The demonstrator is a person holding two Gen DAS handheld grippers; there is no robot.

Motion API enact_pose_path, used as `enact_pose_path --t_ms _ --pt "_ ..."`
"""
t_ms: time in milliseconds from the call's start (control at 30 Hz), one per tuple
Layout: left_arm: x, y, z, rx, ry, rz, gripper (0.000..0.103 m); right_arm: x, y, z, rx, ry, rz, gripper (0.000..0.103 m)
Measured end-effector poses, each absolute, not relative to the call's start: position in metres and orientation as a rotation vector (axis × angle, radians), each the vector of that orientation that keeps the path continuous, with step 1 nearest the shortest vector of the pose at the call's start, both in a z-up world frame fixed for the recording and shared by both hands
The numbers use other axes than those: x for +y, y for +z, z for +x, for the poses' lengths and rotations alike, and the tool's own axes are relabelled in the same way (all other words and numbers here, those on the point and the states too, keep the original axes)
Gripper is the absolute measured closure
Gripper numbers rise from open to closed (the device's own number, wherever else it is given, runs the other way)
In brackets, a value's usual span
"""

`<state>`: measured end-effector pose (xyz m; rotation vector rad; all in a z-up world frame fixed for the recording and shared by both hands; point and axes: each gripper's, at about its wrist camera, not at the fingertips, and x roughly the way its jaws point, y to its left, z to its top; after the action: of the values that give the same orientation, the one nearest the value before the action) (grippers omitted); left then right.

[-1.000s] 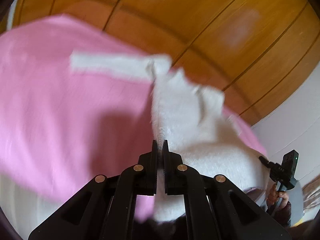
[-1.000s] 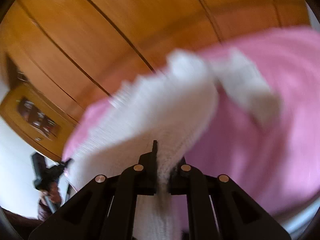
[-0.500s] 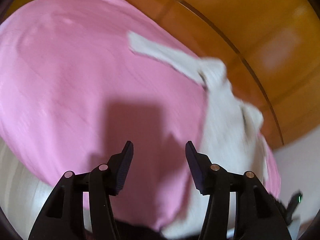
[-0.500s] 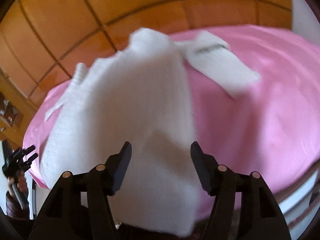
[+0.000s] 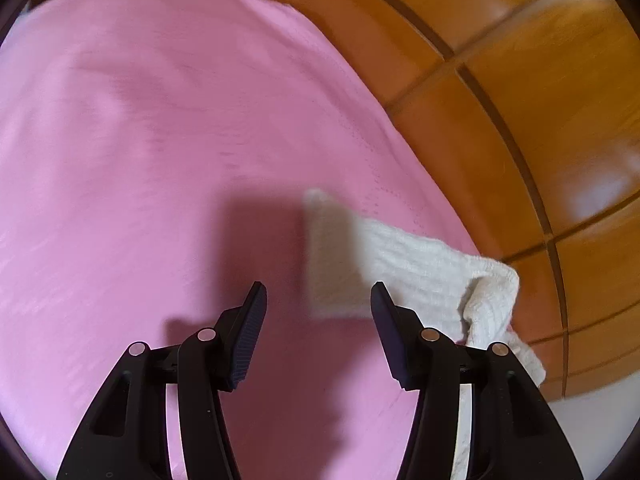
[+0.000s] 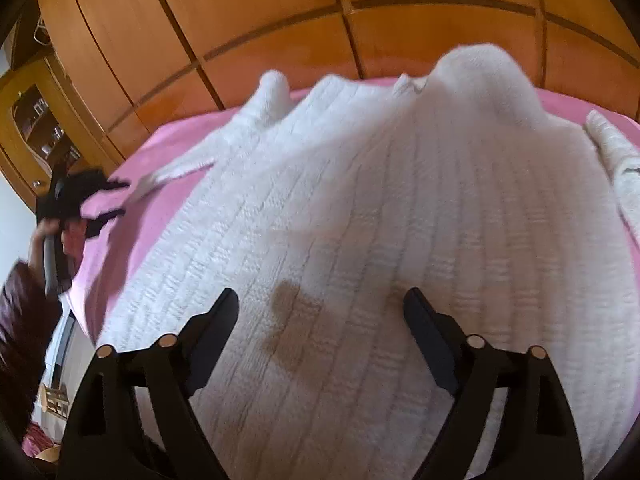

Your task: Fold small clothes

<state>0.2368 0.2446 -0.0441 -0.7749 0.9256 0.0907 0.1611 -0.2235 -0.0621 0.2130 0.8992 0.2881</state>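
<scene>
A white sweater [image 6: 360,208] lies spread on the pink bed [image 5: 160,140], both tools empty: the right tool [image 6: 320,320], jaws just widened, above its body; the left tool [image 5: 316,316] gaping beside a sleeve [image 5: 400,264]. Best next: pinch that sleeve's cuff and fold inward, flat.

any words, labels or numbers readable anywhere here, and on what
None can be read.
Sweater: plain white knit. A small tab at its neck may be a tag, but it is too blurred to read.
Pink cover: no print.
Wooden panels: no markings.
Shelf items at the far left: too small to tell.
Right gripper and left gripper: no lettering visible.
</scene>
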Motion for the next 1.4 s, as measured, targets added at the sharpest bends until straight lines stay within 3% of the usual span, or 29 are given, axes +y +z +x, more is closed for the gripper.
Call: enact_pose_path --t_ms 67,100,167,567,833,867,900,967,1233,1400 --pt "0.236 -0.050 0.258 0.949 0.084 -0.723 0.051 -0.223 -0.068 0.165 0.899 0.282 0.205 0.011" --pt "0.231 -0.050 0.266 0.949 0.080 -0.678 0.070 -0.223 -0.070 0.166 0.891 0.283 0.196 0.010" --pt "0.228 -0.046 0.274 0.959 0.107 -0.578 0.095 -0.218 -0.072 0.166 0.883 0.281 0.176 0.008" --pt "0.368 0.004 0.223 0.784 0.638 -0.382 0.101 -0.206 -0.083 0.167 0.855 0.261 0.062 0.002" --pt "0.362 -0.015 0.202 0.836 0.556 -0.465 0.101 -0.201 -0.083 0.168 0.871 0.236 0.029 0.002" --pt "0.352 -0.013 0.200 0.836 0.514 -0.458 0.091 -0.201 -0.082 0.167 0.874 0.238 0.035 0.002" --pt "0.336 -0.010 0.197 0.832 0.469 -0.448 0.074 -0.204 -0.079 0.167 0.882 0.244 0.050 0.002" --pt "0.307 -0.004 0.184 0.808 0.335 -0.455 0.057 -0.209 -0.073 0.164 0.889 0.254 0.082 0.003" --pt "0.160 -0.016 0.125 0.933 -0.297 -0.411 0.056 -0.312 -0.048 0.130 0.842 0.002 0.201 0.003" --pt "0.110 -0.042 0.098 1.032 -0.496 -0.433 0.056 -0.375 -0.059 0.097 0.877 -0.151 0.297 0.003"
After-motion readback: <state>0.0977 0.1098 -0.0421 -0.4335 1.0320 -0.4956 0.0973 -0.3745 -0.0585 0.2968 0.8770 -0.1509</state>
